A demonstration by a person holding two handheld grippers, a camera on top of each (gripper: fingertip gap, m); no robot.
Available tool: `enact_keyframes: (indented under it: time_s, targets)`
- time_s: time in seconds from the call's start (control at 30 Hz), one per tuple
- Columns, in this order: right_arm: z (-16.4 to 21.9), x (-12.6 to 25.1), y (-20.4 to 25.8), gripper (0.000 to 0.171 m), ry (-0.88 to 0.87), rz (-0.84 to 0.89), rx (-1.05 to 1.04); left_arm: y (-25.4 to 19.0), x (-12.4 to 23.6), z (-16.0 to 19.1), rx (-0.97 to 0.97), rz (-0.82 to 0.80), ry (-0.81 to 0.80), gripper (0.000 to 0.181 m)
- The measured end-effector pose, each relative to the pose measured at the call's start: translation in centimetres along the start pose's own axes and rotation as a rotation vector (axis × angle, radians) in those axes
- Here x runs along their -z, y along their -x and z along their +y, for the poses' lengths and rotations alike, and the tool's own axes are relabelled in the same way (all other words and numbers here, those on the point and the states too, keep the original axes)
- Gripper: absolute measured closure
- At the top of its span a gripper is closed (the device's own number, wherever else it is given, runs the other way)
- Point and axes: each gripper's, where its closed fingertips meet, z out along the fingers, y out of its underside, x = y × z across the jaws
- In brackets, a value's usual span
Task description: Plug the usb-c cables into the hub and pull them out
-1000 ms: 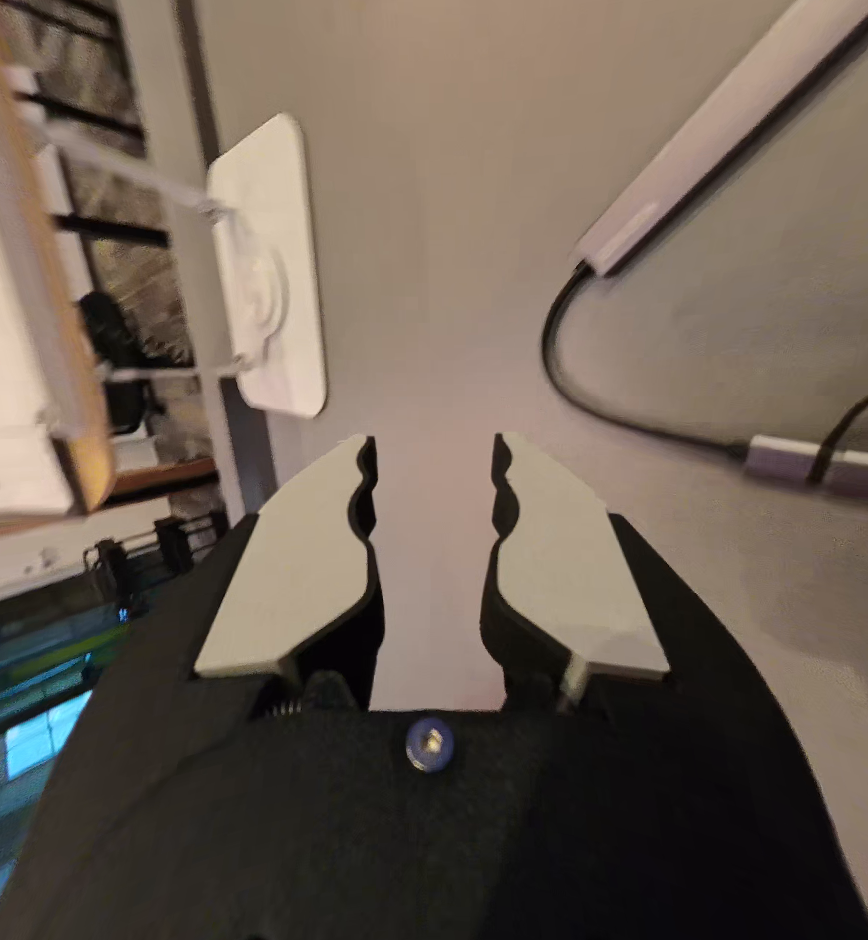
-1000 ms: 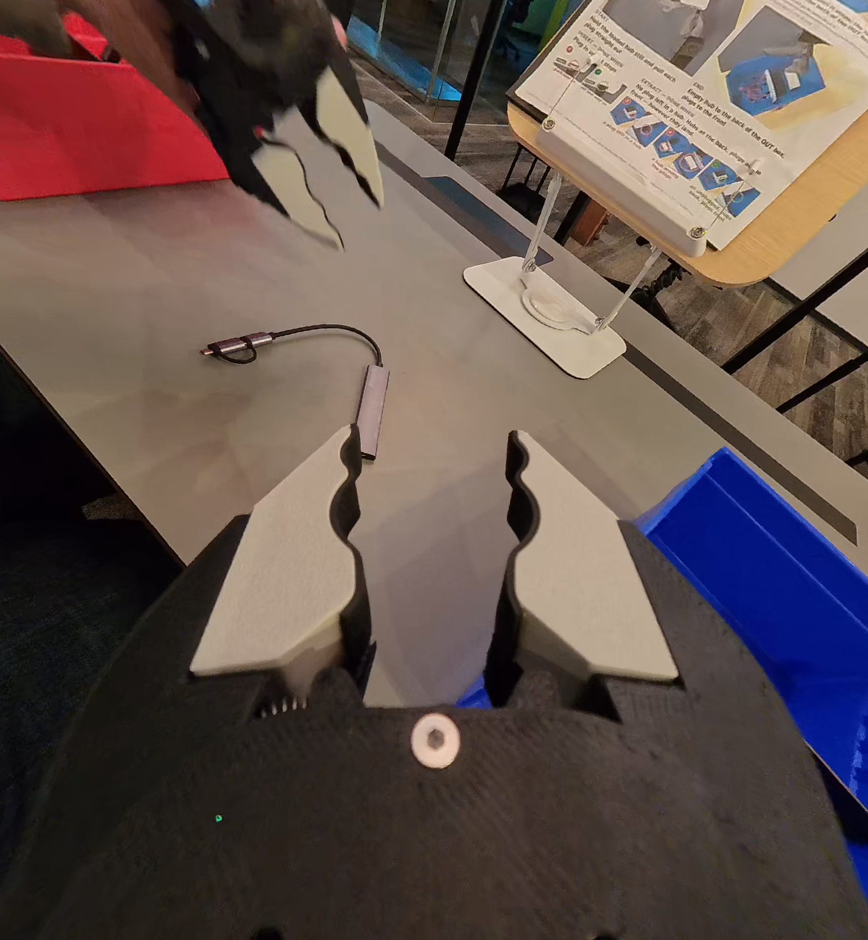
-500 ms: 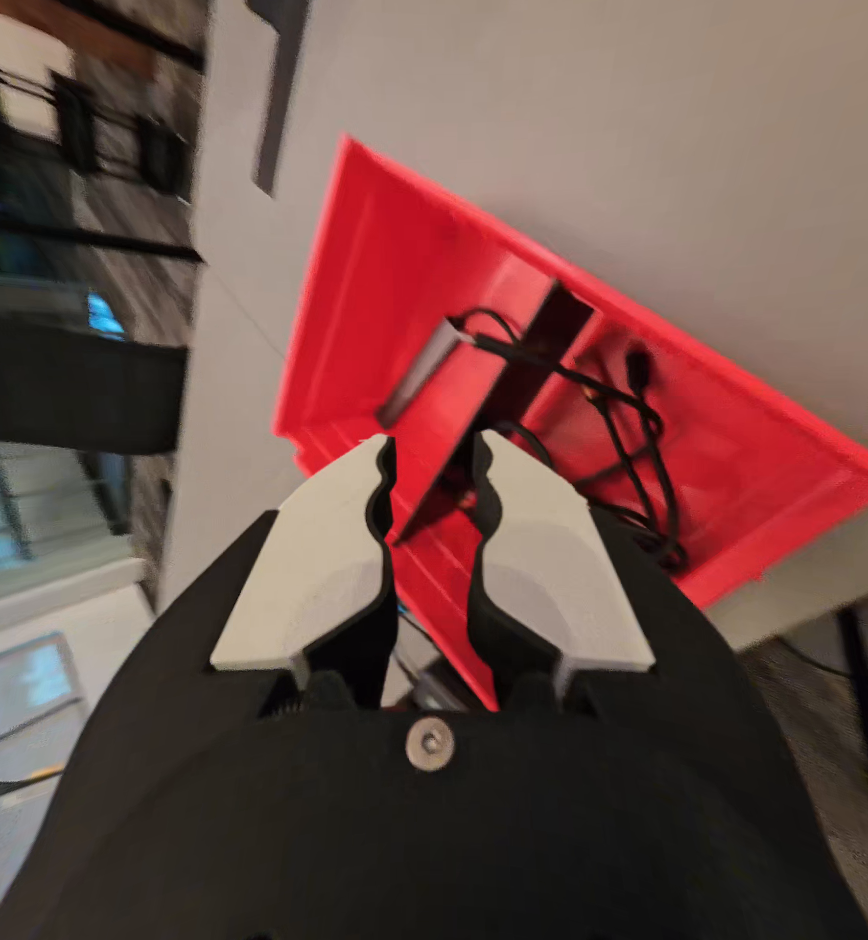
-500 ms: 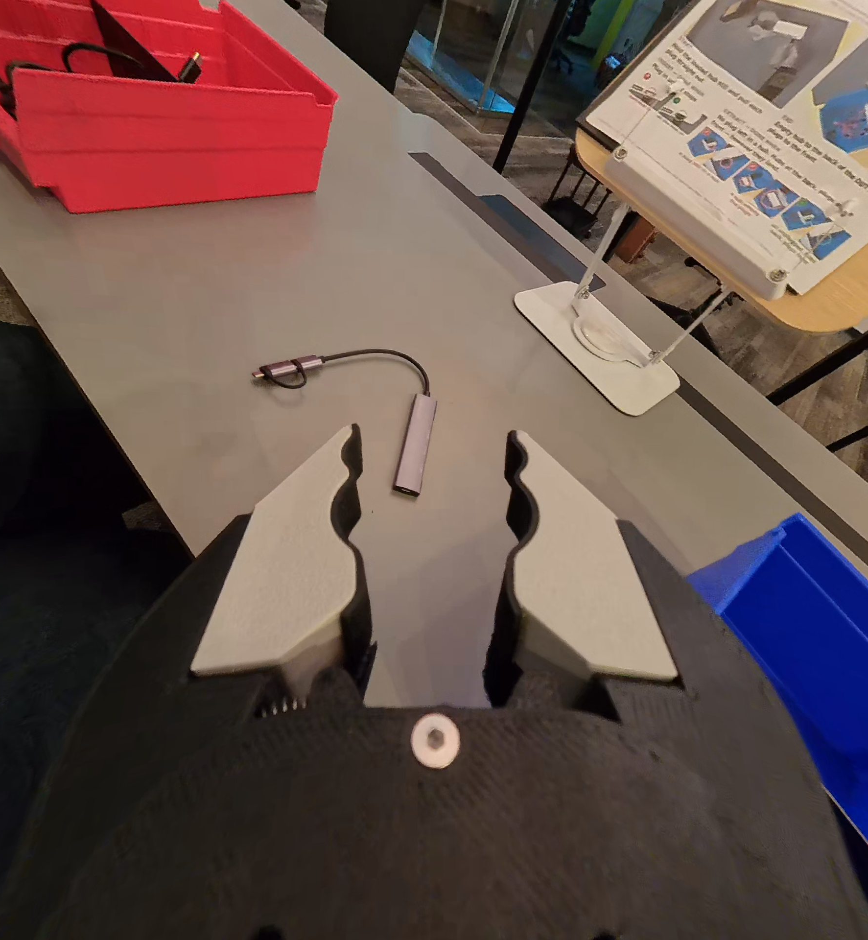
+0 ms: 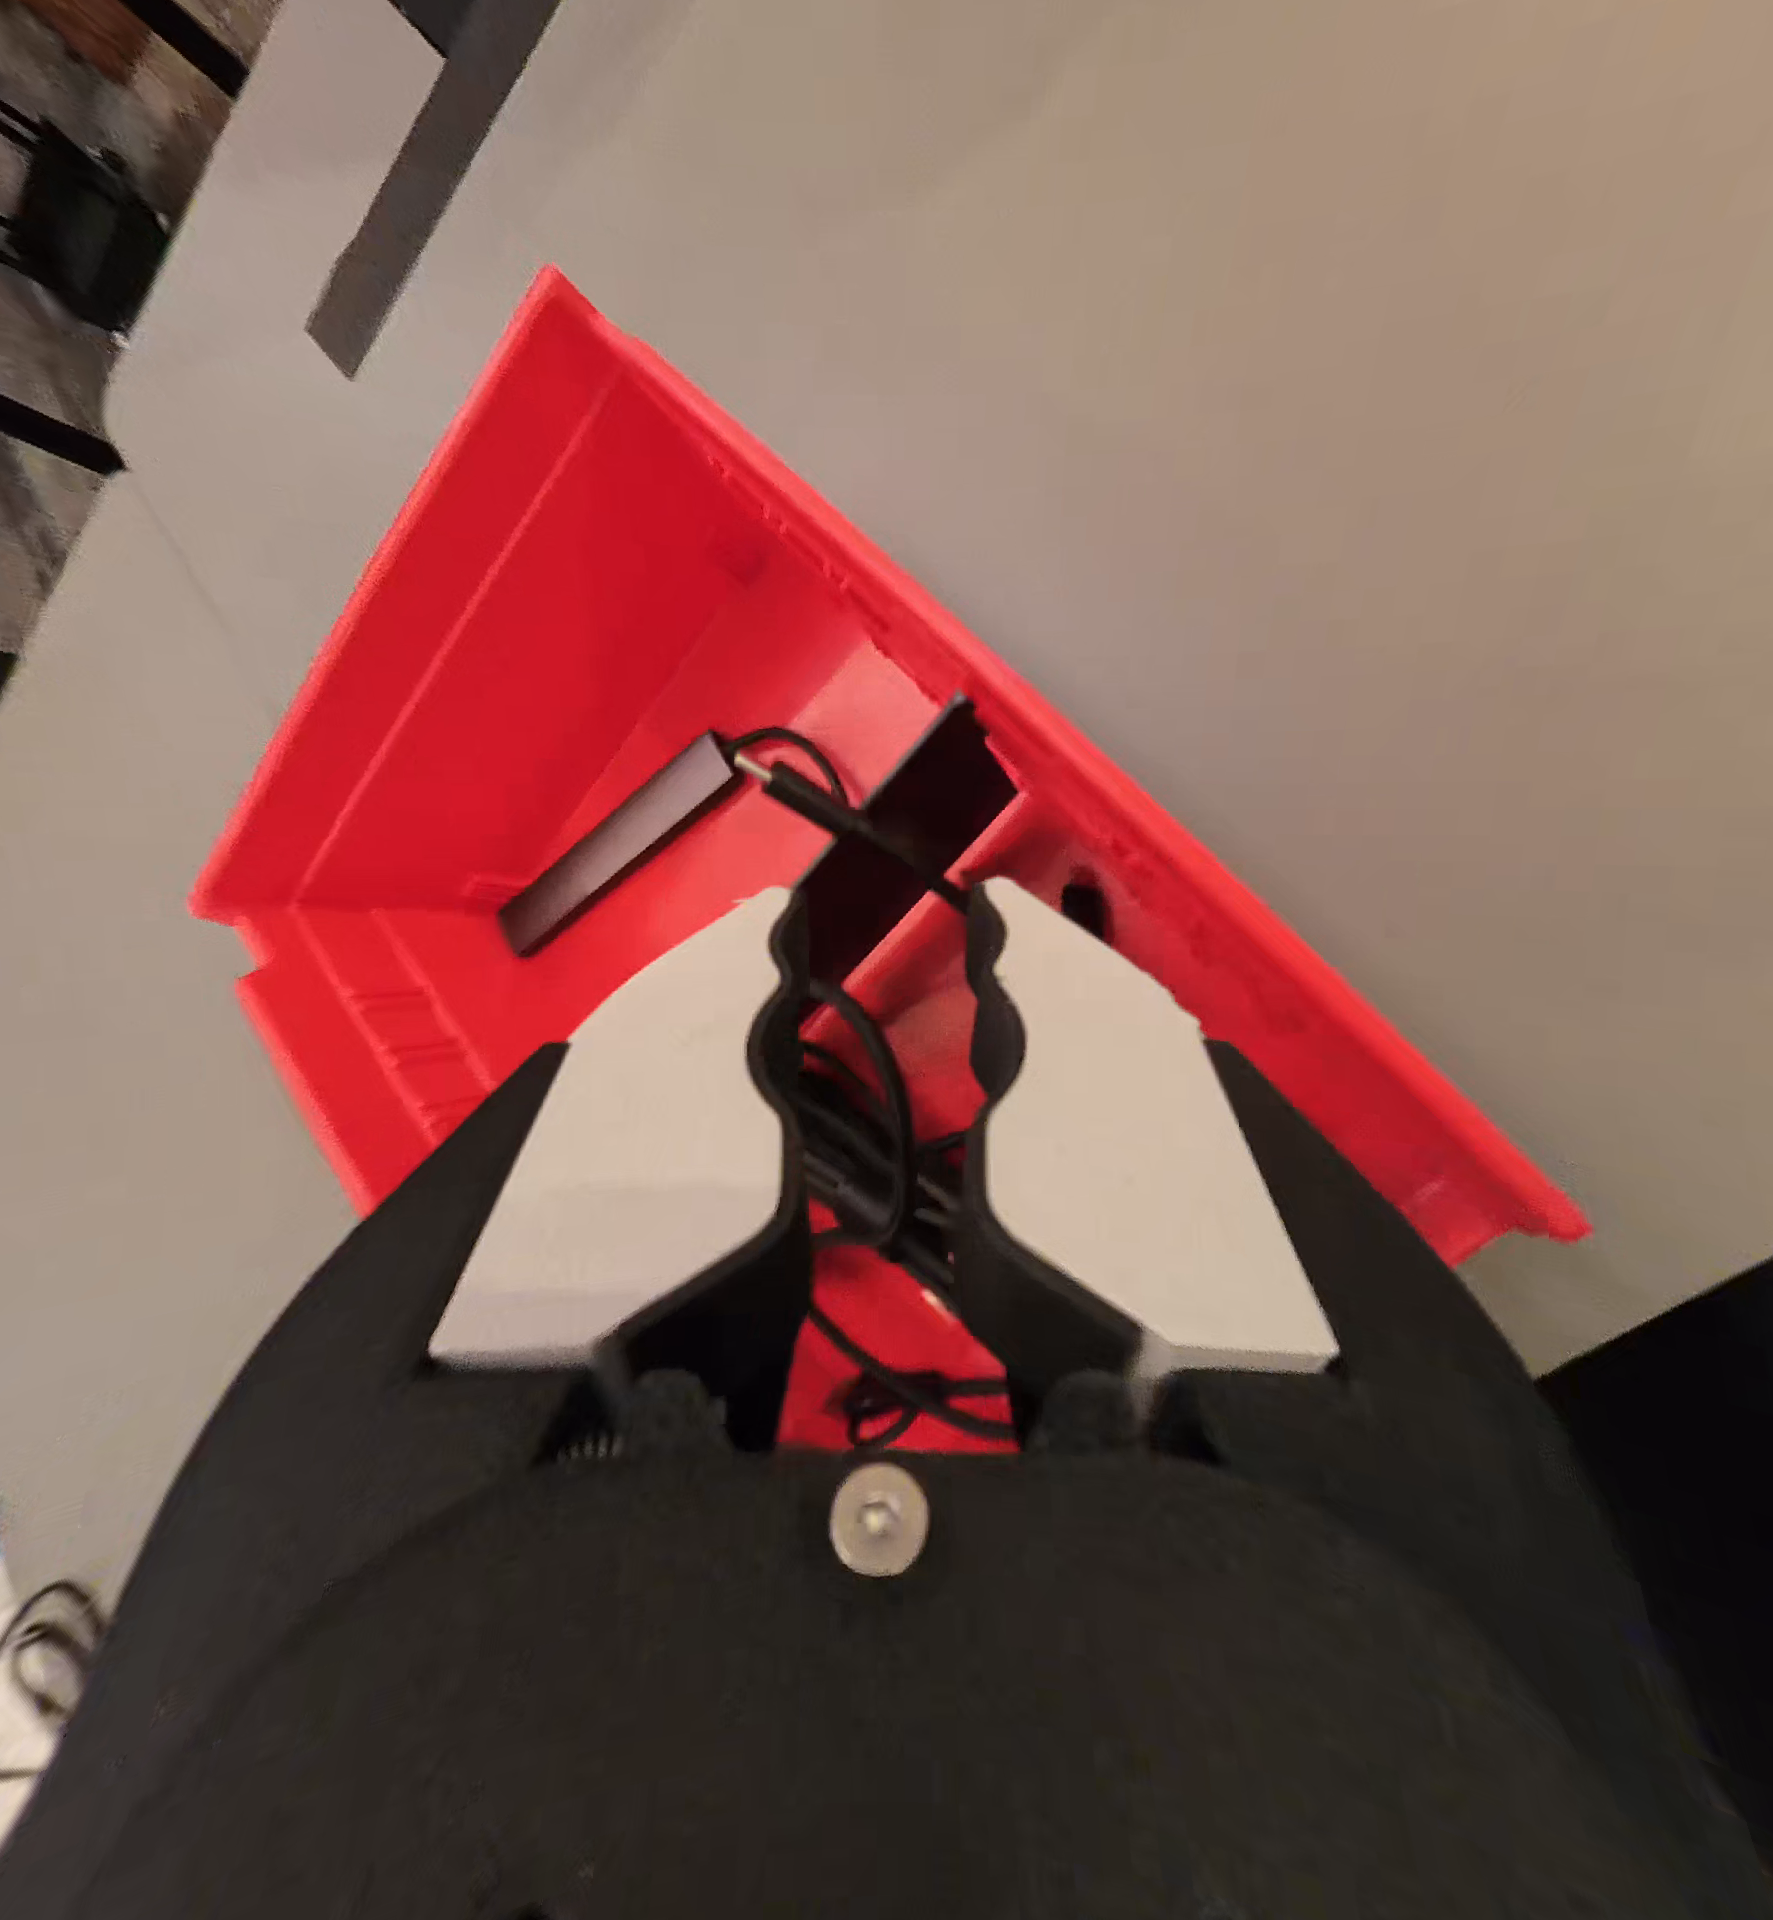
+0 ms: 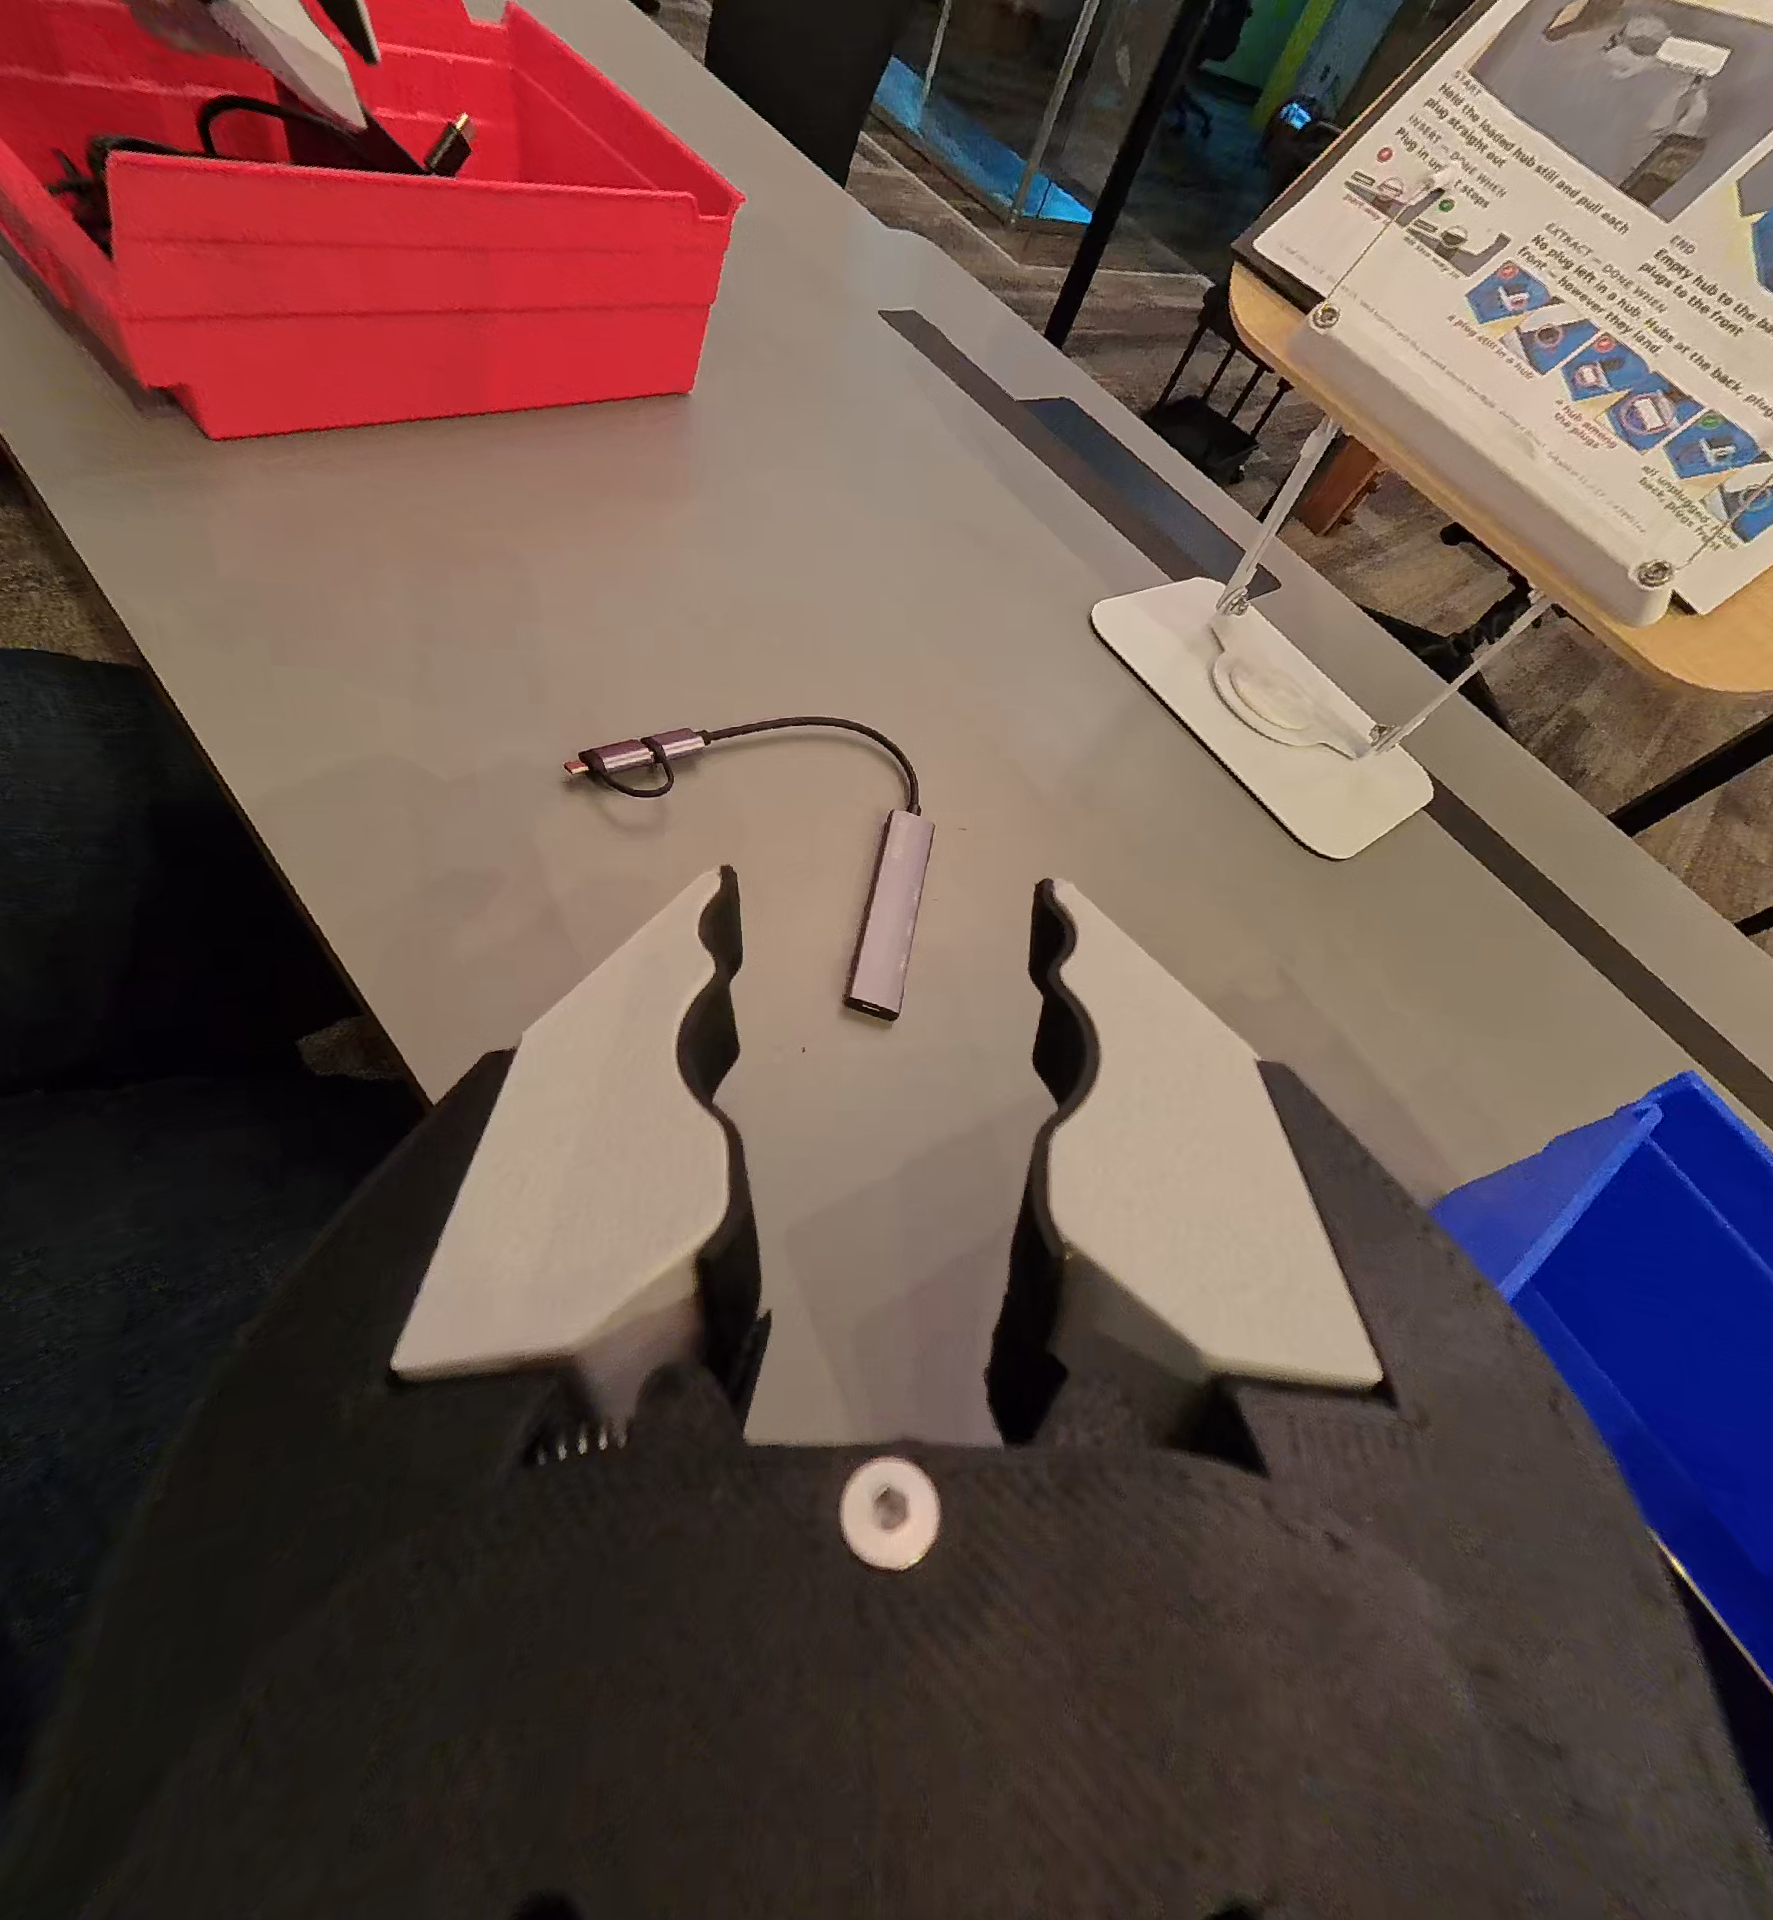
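The long grey tabletop (image 6: 861, 499) is filling most of the right wrist view, running from lower centre to the upper left of the frame; the red plastic bin (image 6: 425, 301) is sitting on it at the upper left, and a blue plastic bin (image 6: 1692, 1309) is showing at the right edge; a white stand carrying a printed instruction sheet (image 6: 1266, 717) is standing on the table at the upper right; the right gripper (image 6: 887, 914) is hovering low in the frame with its jaws spread wide and holding nothing, the slim grey metal hub (image 6: 892, 914) lying flat on the table just beyond its tips, its short dark lead curving left to a grey double plug (image 6: 643, 750). In the left wrist view the left gripper (image 5: 877, 904) is reaching down into the red bin, jaws parted a moderate way and gripping nothing; a black divider plate (image 5: 903, 831) is standing between the tips, a tangle of black usb-c cables (image 5: 861, 1132) is lying in the compartment under the jaws, and a second grey hub (image 5: 622, 857) is resting in the compartment beyond the divider, left of centre.
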Motion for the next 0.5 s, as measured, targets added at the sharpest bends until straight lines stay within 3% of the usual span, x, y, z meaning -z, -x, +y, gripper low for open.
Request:
enact_keyframes:
  time_s: [0.23,0.3,0.5]
  targets:
    - [0.9,0.3,-0.2,0.117,0.0,-0.002,-0.026,1.0,-3.3,-0.5,0.155,0.043,0.018,0.153]
    - [1.0,0.4,-0.3,0.117,-0.001,-0.002,-0.032,1.3,-4.1,-0.3,0.184,0.028,0.027,0.162]
    - [1.2,0.6,-0.6,0.117,-0.003,0.003,-0.04,1.6,-3.2,-1.5,0.265,0.055,-0.064,0.172]
